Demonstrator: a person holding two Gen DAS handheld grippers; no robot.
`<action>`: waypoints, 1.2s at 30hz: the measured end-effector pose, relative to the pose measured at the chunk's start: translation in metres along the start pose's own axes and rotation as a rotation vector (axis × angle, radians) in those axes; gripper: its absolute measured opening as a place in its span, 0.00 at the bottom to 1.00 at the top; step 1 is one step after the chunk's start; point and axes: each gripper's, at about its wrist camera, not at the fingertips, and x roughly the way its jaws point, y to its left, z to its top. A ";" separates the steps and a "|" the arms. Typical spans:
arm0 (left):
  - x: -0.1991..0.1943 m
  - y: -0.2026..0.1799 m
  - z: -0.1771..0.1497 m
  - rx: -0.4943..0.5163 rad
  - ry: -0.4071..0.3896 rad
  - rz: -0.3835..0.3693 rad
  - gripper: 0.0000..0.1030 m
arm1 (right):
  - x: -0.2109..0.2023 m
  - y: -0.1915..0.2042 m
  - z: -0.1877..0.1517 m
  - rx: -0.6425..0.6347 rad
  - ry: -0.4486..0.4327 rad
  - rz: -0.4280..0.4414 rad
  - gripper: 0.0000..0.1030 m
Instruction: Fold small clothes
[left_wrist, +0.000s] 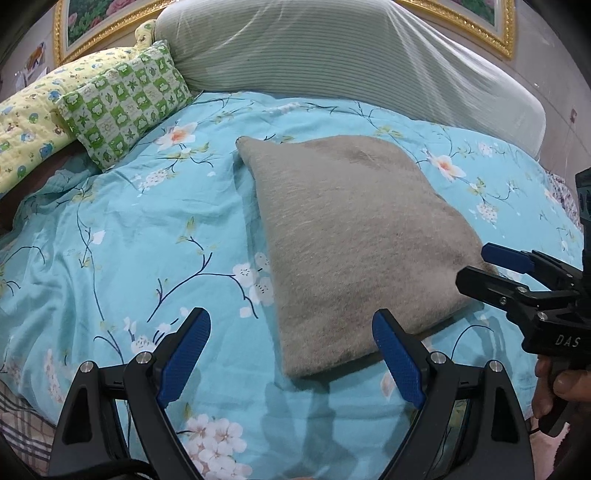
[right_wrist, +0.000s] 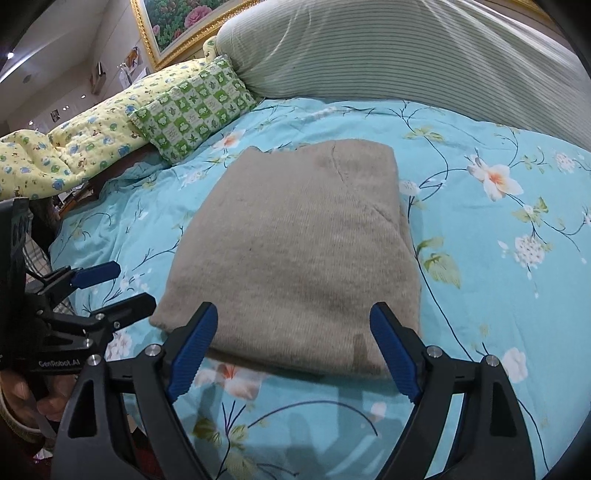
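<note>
From the left wrist view, the left hand-held gripper (left_wrist: 291, 343) hangs low in the frame with its blue-padded fingers (left_wrist: 184, 350) spread wide, holding nothing. Above and between them lies the folded grey sweater (left_wrist: 354, 236), a thick squarish bundle in the centre of the frame, resting on the bed's turquoise floral duvet (left_wrist: 129, 229). Its near corner sits just above the gripper's right finger. At the right edge the right hand-held gripper (left_wrist: 480, 266) pokes in sideways, jaws parted, tips just beside the sweater's right corner; I cannot tell if they touch it. A green checked pillow (left_wrist: 125, 107) lies in the upper left, a yellow printed quilt (left_wrist: 29, 118) beside it, and a big striped bolster (left_wrist: 351, 59) across the top.

From the right wrist view, the right hand-held gripper (right_wrist: 293, 343) is likewise wide open and empty, its fingers framing the sweater's (right_wrist: 295, 251) near edge in the lower middle. The sweater fills the centre, flat on the duvet (right_wrist: 498, 229). At the left edge the left hand-held gripper (right_wrist: 122, 288) shows, jaws apart, just beside the sweater's lower left corner. A gold-framed flower picture (right_wrist: 177, 26) hangs at the top.
</note>
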 end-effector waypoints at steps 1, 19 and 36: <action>0.001 -0.001 0.001 0.002 0.001 0.001 0.87 | 0.002 0.000 0.000 0.000 -0.002 0.001 0.82; 0.012 -0.007 0.009 0.005 0.014 0.001 0.89 | 0.011 -0.010 0.010 -0.005 0.004 -0.003 0.83; 0.013 -0.008 0.015 -0.005 0.011 -0.010 0.90 | 0.013 -0.009 0.012 -0.001 0.003 0.000 0.83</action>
